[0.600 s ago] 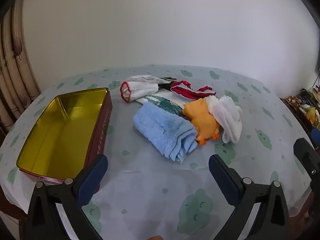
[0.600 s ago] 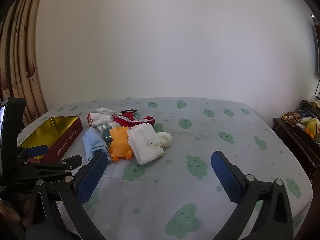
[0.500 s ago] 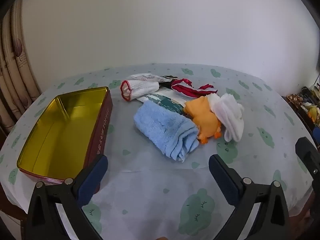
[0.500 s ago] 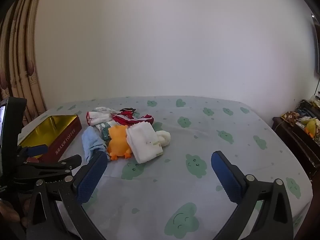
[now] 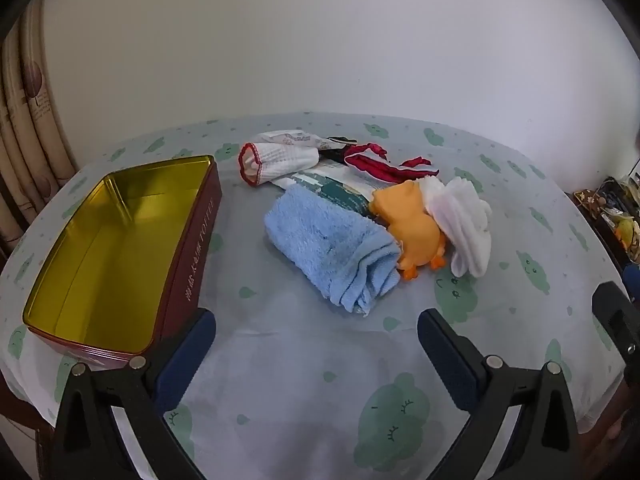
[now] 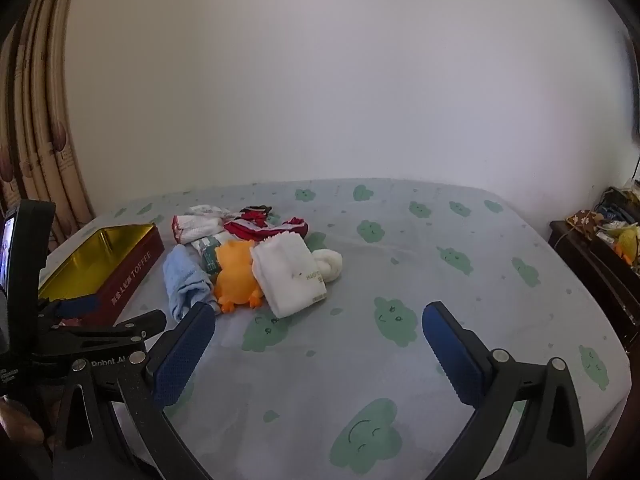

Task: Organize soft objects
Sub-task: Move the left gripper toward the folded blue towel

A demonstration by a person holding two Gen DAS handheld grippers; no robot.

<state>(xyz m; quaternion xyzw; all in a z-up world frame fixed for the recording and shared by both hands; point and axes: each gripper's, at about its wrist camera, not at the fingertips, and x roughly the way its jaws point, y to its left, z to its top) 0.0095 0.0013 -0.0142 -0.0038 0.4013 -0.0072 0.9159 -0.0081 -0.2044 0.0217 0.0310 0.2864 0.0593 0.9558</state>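
Plain white wall (image 6: 340,80); patterned beige curtain (image 6: 44,128) at left; dark cluttered side cabinet (image 6: 592,256) at right.

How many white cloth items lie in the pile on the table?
3: a red-trimmed white piece at the pile's far left, a folded white cloth beside the orange toy, and a knotted white roll behind it. More may be hidden.

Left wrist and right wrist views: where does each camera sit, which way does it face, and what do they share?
Left wrist: on the left hand-held gripper, angled down at the empty tin and blue towel; its open fingers show.
Right wrist: on the right hand-held gripper, aimed flatter across the table; open fingers and the left hand-held gripper show.
Shared: tin, towel, orange toy, white cloth.
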